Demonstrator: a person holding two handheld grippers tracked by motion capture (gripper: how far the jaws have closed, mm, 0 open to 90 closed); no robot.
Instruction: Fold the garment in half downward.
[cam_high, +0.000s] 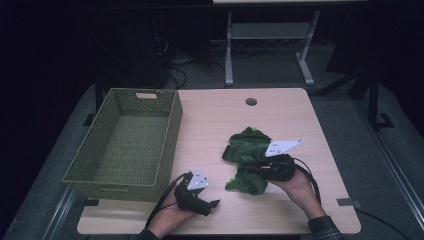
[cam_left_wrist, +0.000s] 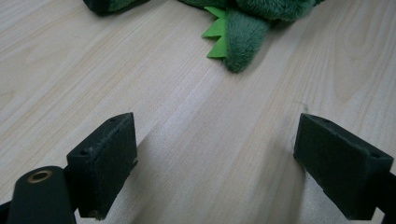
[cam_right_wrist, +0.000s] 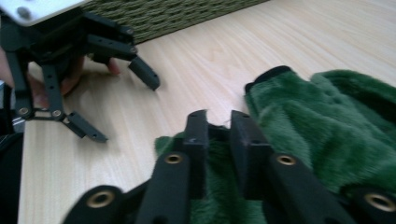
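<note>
Green plush toy (cam_high: 248, 159) lying on the wooden table (cam_high: 210, 125) near its right side, right gripper (cam_right_wrist: 219, 126) nearly closed and pinching its fur, left gripper (cam_left_wrist: 215, 163) wide open, holding nothing, woven basket (cam_high: 125, 142) at left.

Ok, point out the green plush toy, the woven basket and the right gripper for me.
green plush toy (cam_high: 247, 145): high view, on its upper furry body.
woven basket (cam_high: 170, 135): high view, on its right wall.
right gripper (cam_right_wrist: 219, 126): right gripper view, between the tips of its two jaws, nearly closed on the toy's fur.
</note>
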